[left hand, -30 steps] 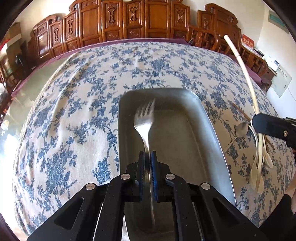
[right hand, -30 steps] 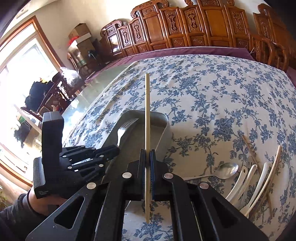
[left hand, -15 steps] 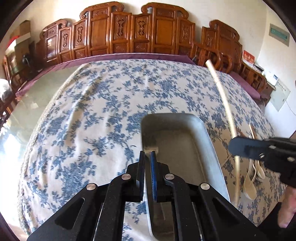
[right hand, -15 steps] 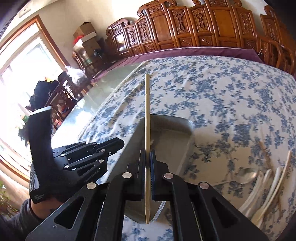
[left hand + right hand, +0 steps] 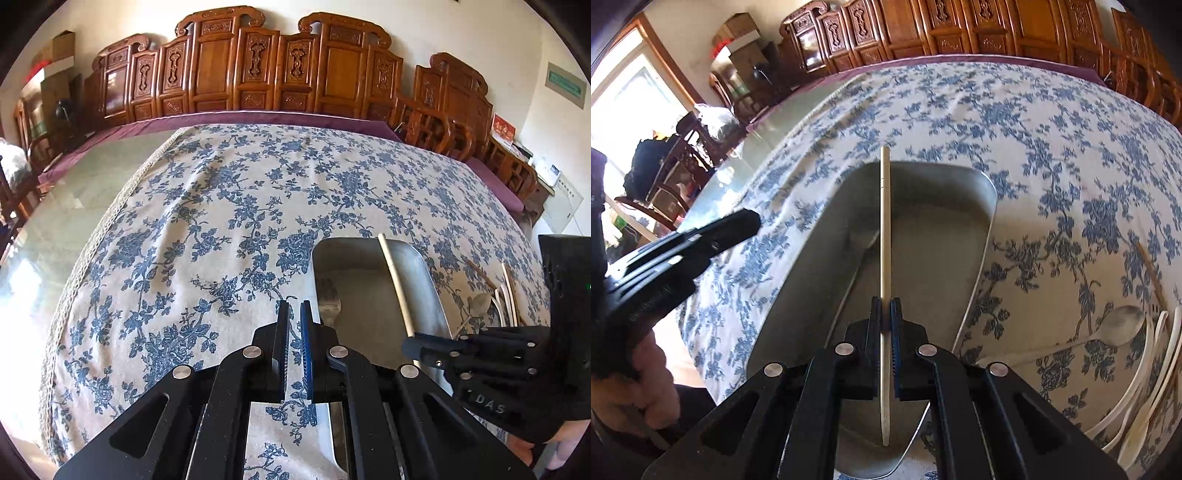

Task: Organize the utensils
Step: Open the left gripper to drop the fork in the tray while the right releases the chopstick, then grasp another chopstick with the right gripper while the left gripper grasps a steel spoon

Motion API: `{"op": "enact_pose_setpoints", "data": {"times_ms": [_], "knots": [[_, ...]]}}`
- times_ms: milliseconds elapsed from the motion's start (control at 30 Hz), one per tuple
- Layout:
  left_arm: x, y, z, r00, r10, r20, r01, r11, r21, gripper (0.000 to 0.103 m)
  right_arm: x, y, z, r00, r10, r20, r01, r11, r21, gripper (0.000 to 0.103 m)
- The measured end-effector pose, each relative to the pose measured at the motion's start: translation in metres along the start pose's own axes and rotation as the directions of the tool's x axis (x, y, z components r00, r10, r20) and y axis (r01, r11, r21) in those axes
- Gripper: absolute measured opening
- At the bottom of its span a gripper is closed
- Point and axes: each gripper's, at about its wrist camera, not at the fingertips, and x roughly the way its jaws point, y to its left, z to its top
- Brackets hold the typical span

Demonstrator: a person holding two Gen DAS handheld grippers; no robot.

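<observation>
A metal tray lies on the blue-flowered tablecloth. In it, along its left side, rests a metal fork. My left gripper is shut and holds nothing; it hovers over the cloth just left of the tray. My right gripper is shut on a pale chopstick. The chopstick runs lengthwise above the tray's middle, its far tip near the tray's far rim.
On the cloth right of the tray lie a metal spoon, several white spoons and a brown chopstick. Carved wooden chairs line the far edge. Bare glass tabletop shows at the left.
The left gripper let go of the fork, which now lies in the tray, and moved left off the tray. The right gripper brought the chopstick down over the tray.
</observation>
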Motion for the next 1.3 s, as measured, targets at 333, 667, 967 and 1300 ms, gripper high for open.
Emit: {"op": "enact_pose_setpoints", "data": {"times_ms": [333,667,967,1300], "knots": [[-0.003,-0.019,-0.002,1.0,-0.028,0.009,0.028,0.999,0.032,0.005,-0.047,-0.022,-0.014,0.994,-0.036,0.102,0.039,0.999,-0.025,0.01],[-0.01,-0.072,-0.003,0.993,-0.117,0.017,0.115,0.989,0.097,0.022,-0.114,-0.099,-0.056,0.957,-0.244,0.158,0.243,0.97,0.025,0.01],[-0.005,-0.118,-0.011,0.986,-0.169,-0.004,0.167,0.972,0.163,0.03,-0.116,-0.157,-0.077,0.93,-0.347,0.12,0.334,0.935,0.118,0.022],[0.002,-0.134,-0.02,0.984,-0.174,-0.034,0.178,0.964,0.197,0.03,-0.085,-0.198,-0.073,0.926,-0.368,0.077,0.343,0.911,0.229,0.022]]}}
